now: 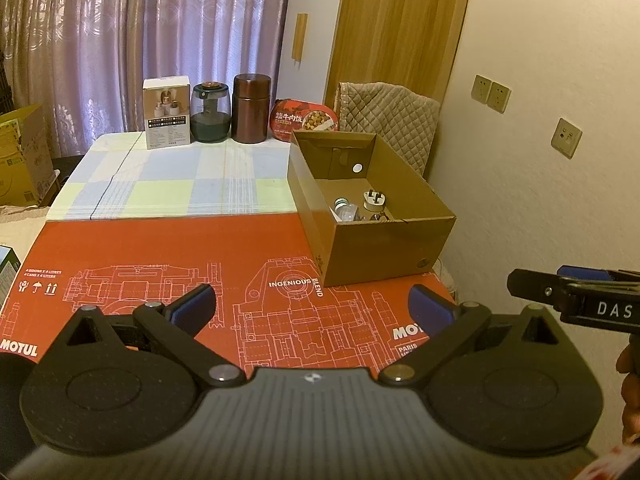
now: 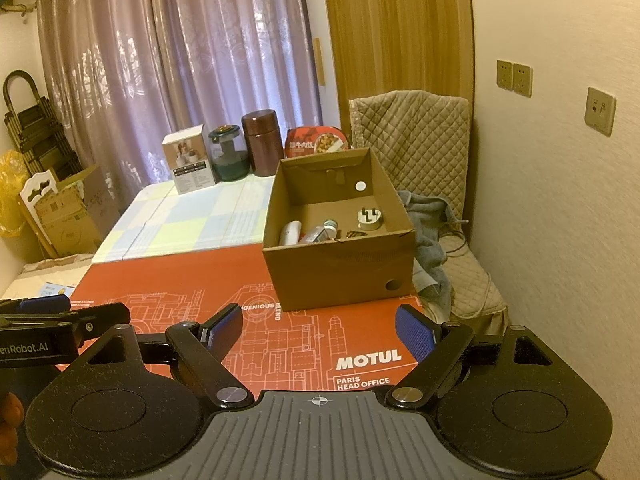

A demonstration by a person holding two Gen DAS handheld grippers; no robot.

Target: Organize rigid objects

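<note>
We held our left gripper (image 1: 314,308) level and low, its blue-padded fingers (image 1: 196,306) spread wide with nothing between them. Our right gripper (image 2: 320,330) sat just beside it at about the same height, jaws equally wide and empty. Each one showed at the edge of the other's wrist view, pointing the same way.
</note>
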